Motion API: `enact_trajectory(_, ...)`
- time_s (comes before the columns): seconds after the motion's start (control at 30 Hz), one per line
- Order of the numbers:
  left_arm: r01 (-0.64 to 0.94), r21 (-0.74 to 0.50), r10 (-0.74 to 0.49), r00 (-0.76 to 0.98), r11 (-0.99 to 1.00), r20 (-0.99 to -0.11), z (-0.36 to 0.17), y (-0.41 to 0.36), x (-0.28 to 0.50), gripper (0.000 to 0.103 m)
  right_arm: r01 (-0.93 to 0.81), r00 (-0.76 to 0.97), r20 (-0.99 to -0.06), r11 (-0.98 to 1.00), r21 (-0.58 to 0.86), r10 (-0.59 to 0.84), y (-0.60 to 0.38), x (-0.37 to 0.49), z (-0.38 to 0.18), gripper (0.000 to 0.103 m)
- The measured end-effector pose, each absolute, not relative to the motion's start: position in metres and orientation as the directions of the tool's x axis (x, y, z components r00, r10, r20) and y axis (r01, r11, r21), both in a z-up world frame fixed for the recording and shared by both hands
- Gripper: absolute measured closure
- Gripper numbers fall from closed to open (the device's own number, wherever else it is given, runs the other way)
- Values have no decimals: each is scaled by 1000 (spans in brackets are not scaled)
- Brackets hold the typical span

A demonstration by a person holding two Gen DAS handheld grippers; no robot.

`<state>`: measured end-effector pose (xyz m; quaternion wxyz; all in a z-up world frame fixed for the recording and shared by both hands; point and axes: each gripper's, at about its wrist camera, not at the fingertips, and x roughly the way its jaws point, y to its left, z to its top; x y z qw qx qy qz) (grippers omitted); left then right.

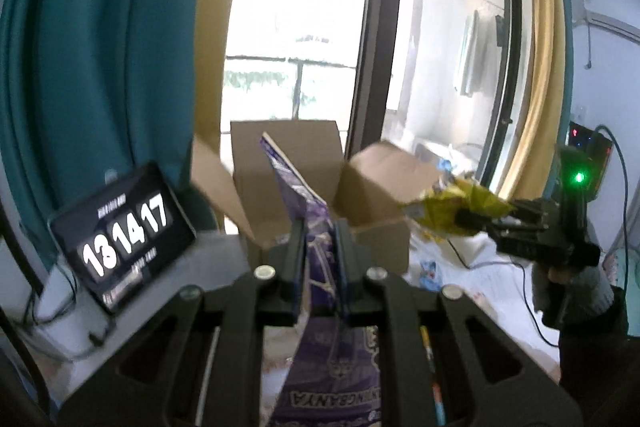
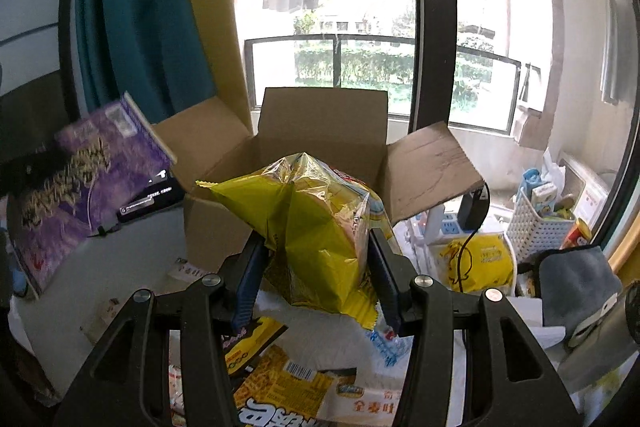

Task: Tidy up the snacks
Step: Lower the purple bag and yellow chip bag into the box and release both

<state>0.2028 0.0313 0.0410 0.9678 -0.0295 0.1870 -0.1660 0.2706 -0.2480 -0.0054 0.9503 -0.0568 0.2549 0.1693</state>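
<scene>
Pinched flat between the pads of the left hand-held gripper, a purple bag stands on edge, its top corner rising ahead of the fingers toward the open box directly in front. The right hand-held gripper is part-spread and clamped on a yellow bag, held just short of the same box, flaps out. Both bags are probably light, soft and air-filled; the film is slick and crackly, and the contents likely crush under pressure. Best hold is at a sealed edge or a flat corner, not across the puffed middle, where the yellow bag is already creased. Only the left view shows the clock tablet left of its gripper, and the right gripper from the side, well to the right. Only the right view shows loose packets below the fingers, a white basket to the right, and the printed face of the purple bag.
</scene>
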Motion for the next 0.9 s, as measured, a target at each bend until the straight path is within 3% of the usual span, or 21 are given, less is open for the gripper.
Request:
enact_trajectory(0.3,310,-108,-328,897,945,-296,62,21,247,89,-351,817,-502,936,-42,283,-245,299,4,50)
enact_trajectory(0.5,230,-5,-223,938,973,-266,55,9,282,89,-355,824,-497,931,-78,273,-235,326,9,50)
enact_trajectory(0.9,162,33,-145,943,986,-299,25,9,366,89,-358,834,-485,927,-113,263,-213,388,7,50)
